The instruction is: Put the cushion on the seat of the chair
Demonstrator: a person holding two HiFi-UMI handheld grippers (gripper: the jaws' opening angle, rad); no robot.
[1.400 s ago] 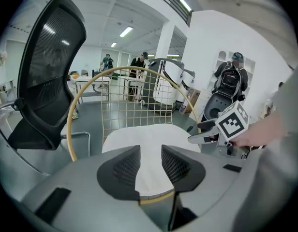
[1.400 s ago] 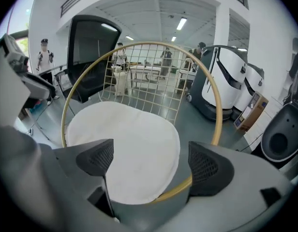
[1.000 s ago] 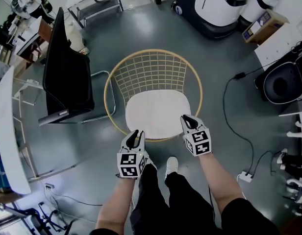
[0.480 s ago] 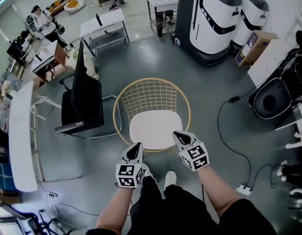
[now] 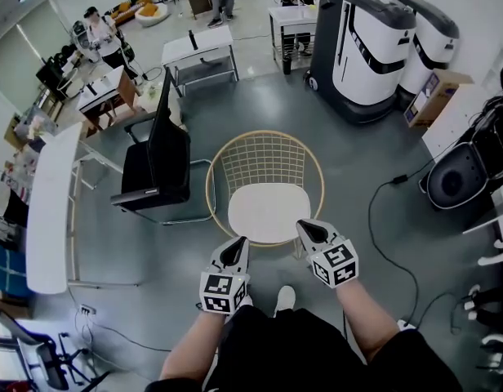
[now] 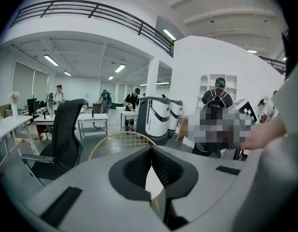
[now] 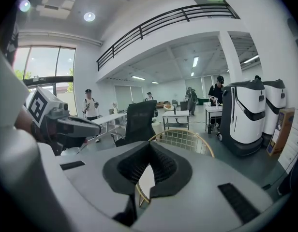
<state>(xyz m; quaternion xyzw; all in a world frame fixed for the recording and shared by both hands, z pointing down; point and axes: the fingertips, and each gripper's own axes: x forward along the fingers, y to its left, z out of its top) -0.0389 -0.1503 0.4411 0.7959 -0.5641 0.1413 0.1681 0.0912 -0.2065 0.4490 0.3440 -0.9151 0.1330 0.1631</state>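
A white rounded cushion (image 5: 268,212) lies flat on the seat of the round gold wire chair (image 5: 265,160). Both grippers hover in front of the chair, raised clear of it. My left gripper (image 5: 238,244) is shut and empty, off the cushion's front left corner. My right gripper (image 5: 307,229) is shut and empty too, just off the front right corner. In the left gripper view the jaws (image 6: 151,153) meet, with the chair's back (image 6: 121,141) beyond them. In the right gripper view the closed jaws (image 7: 150,149) frame a sliver of cushion (image 7: 145,180) and the chair (image 7: 182,139).
A black office chair (image 5: 158,166) stands close to the left of the wire chair. Two large white machines (image 5: 366,47) stand at the back right. A black cable (image 5: 382,219) runs over the floor on the right. A long white table (image 5: 47,211) is at the left. People stand far back.
Both grippers have risen and pulled back from the cushion's front edge, and their jaws have shut on nothing. The cushion stays on the seat. The view has lifted and widened.
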